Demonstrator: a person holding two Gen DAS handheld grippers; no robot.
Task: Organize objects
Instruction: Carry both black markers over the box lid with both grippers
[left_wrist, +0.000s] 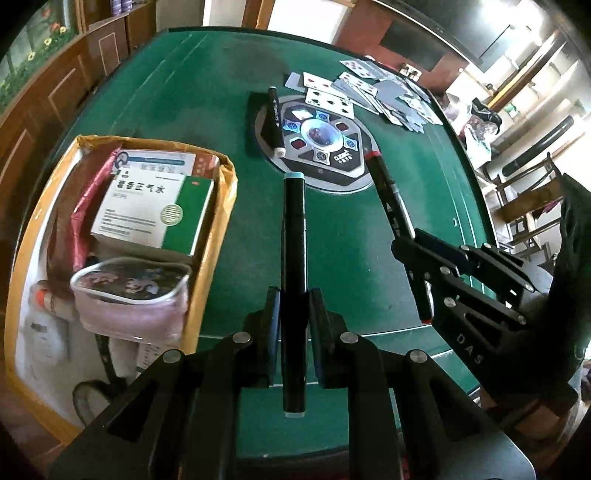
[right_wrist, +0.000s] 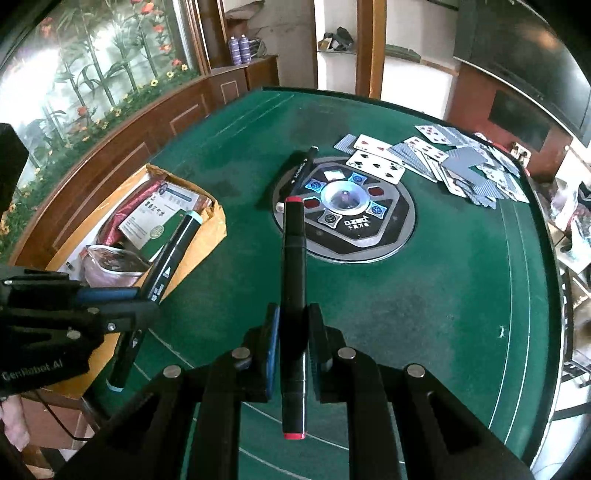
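Markers half gathered. Left gripper (left_wrist: 291, 325) pinching teal-capped marker (left_wrist: 293, 236), raised just beside cardboard box (left_wrist: 33, 236); right gripper (right_wrist: 293, 350) pinching red-capped marker (right_wrist: 293, 258), farther from that box. Left to do, by appearance: white-capped marker (left_wrist: 274, 122) and scattered playing cards (left_wrist: 373, 94), well apart from the box.

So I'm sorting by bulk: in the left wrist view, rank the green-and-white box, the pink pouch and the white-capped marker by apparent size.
1. Green-and-white box
2. Pink pouch, close to the box; it sits nearer the camera, so this is unsure
3. White-capped marker, smallest, though farthest away
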